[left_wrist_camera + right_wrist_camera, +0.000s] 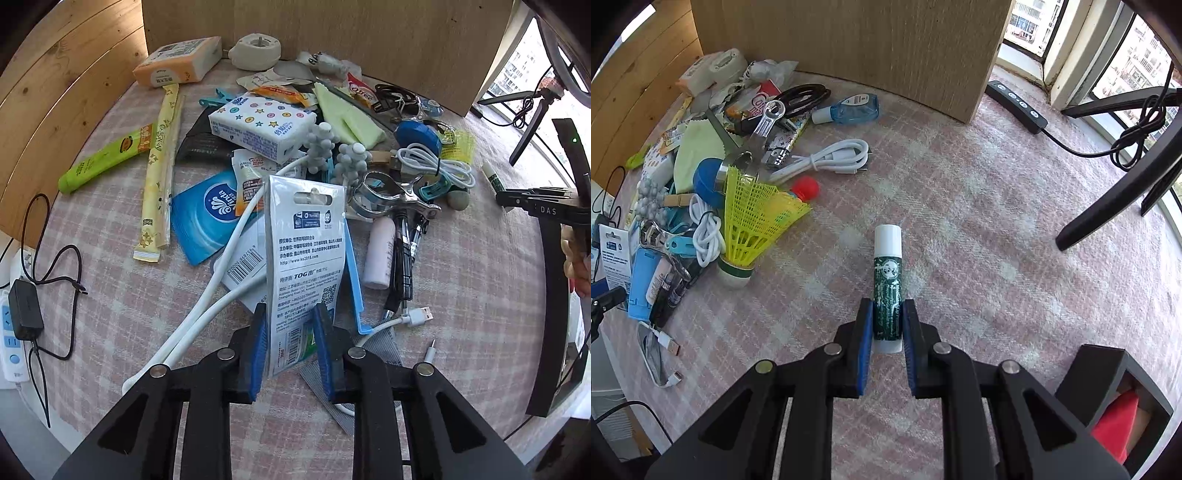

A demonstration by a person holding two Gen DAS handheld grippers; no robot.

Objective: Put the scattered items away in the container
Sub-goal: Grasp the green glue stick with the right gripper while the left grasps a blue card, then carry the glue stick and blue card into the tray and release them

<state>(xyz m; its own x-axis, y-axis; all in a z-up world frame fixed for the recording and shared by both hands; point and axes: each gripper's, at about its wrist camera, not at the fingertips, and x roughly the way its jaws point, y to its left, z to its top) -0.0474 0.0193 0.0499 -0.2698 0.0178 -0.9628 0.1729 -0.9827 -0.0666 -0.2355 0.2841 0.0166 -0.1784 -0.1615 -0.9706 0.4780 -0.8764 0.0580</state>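
My left gripper (pixel 290 317) is shut on a white printed retail card pack (pixel 308 243) and holds it upright above the pink checked cloth. Behind it lies a heap of scattered items: a star-patterned tissue pack (pixel 258 123), a blue tissue packet (pixel 205 218), a white cable (pixel 207 295) and a metal clip (pixel 391 192). My right gripper (pixel 888 317) is shut on a green and white lip balm stick (pixel 887 288), held lengthwise between the pads. The heap shows at left in the right wrist view, with a yellow shuttlecock (pixel 753 221). No container is clearly in view.
A wooden panel (pixel 332 40) stands at the back and another curves along the left (pixel 62 107). A power strip and black adapter (pixel 22 310) sit at the left table edge. A black tripod (pixel 1123 177) and a black power strip (pixel 1015 107) are at right.
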